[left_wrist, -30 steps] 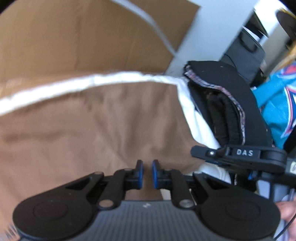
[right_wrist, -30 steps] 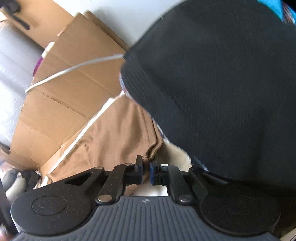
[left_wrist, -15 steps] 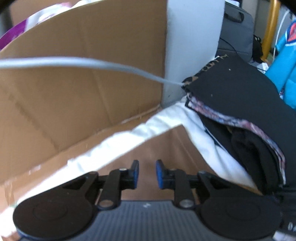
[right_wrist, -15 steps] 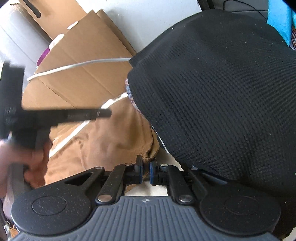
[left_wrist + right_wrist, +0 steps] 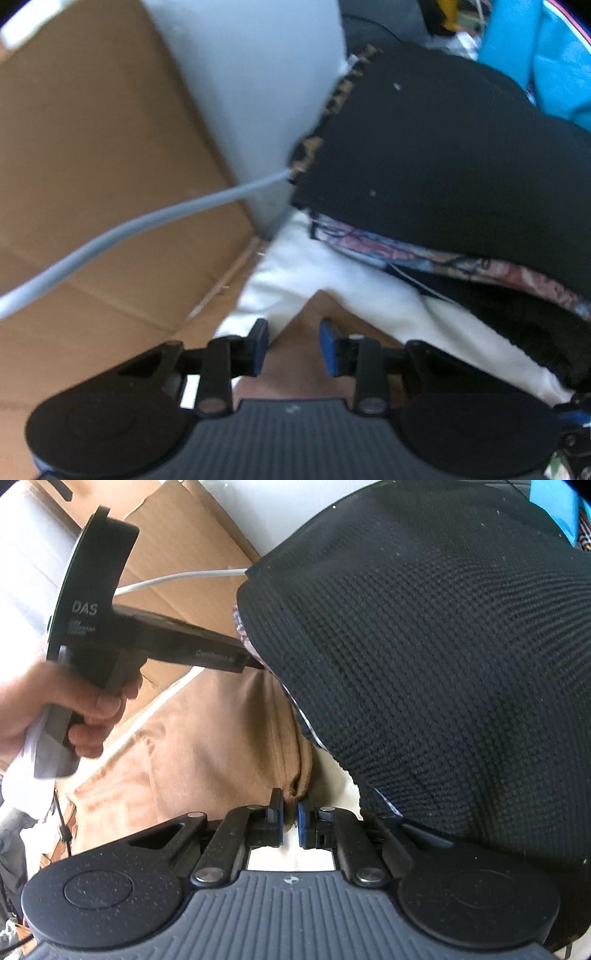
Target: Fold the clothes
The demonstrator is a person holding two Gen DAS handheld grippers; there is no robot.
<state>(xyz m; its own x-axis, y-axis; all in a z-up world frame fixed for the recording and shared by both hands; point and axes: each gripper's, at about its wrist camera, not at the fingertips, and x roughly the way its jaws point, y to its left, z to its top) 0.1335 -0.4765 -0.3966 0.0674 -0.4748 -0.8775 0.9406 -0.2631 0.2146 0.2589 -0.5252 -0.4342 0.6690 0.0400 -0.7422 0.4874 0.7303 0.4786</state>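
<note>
the right gripper (image 5: 290,821) pinches the brown garment's (image 5: 207,753) corner, pinning it. the left gripper (image 5: 291,347), its jaws just opening and empty, hovers over the far corner, likely to grab.

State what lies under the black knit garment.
Under the black knit garment a patterned fabric edge shows, then white cloth. Anything deeper in the pile is covered.

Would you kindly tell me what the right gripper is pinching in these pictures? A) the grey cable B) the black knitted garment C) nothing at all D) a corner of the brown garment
D: in the right wrist view the right gripper has its jaws nearly closed on a bunched corner of the brown garment, while the black knitted garment lies beside it, ungripped.
</note>
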